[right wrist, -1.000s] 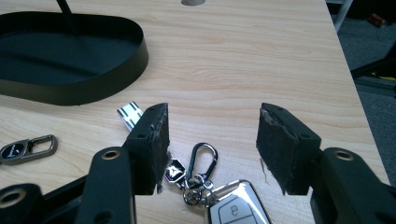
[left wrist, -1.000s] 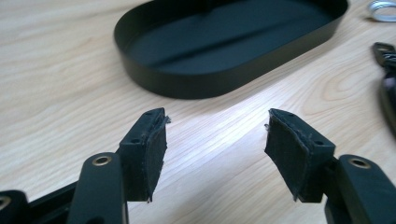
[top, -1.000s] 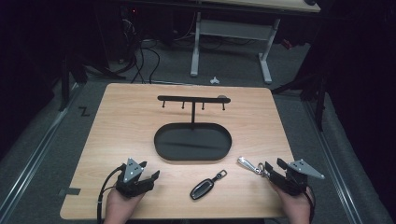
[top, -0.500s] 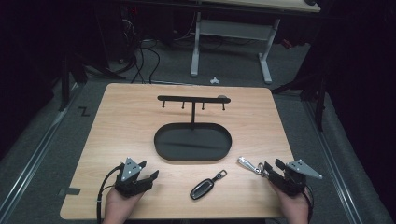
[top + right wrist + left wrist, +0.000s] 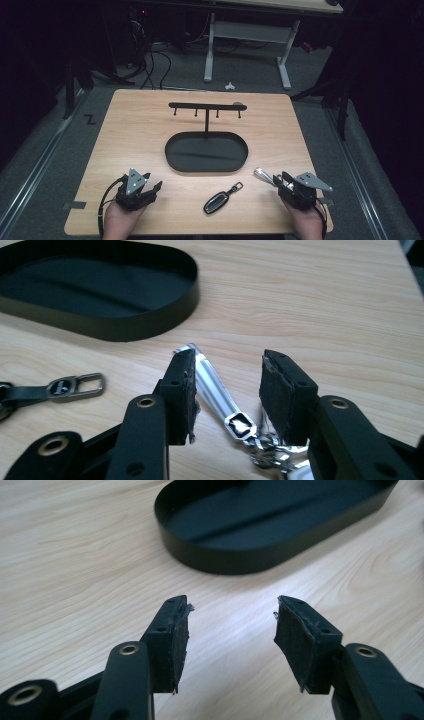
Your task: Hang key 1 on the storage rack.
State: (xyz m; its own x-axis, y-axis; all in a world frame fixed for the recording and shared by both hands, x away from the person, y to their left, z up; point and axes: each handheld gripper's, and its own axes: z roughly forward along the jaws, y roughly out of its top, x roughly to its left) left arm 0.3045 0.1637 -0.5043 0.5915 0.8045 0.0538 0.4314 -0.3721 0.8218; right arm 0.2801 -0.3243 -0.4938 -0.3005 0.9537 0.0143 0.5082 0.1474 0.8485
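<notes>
A silver metal key clip lies on the wooden table at the front right. My right gripper straddles it; its jaws have just been closing with the clip between them. The left pad is at the clip, the right pad stands off it. From above, this gripper points left at the clip. A black car key fob with a strap clasp lies at the front middle. My left gripper at the front left has just narrowed a little, its jaws apart over bare wood.
A black oval tray with an upright post and a hook bar stands at the table's middle. Its rim lies ahead of the left gripper and its rim up-left of the right. Dark floor, cables and a desk frame lie beyond.
</notes>
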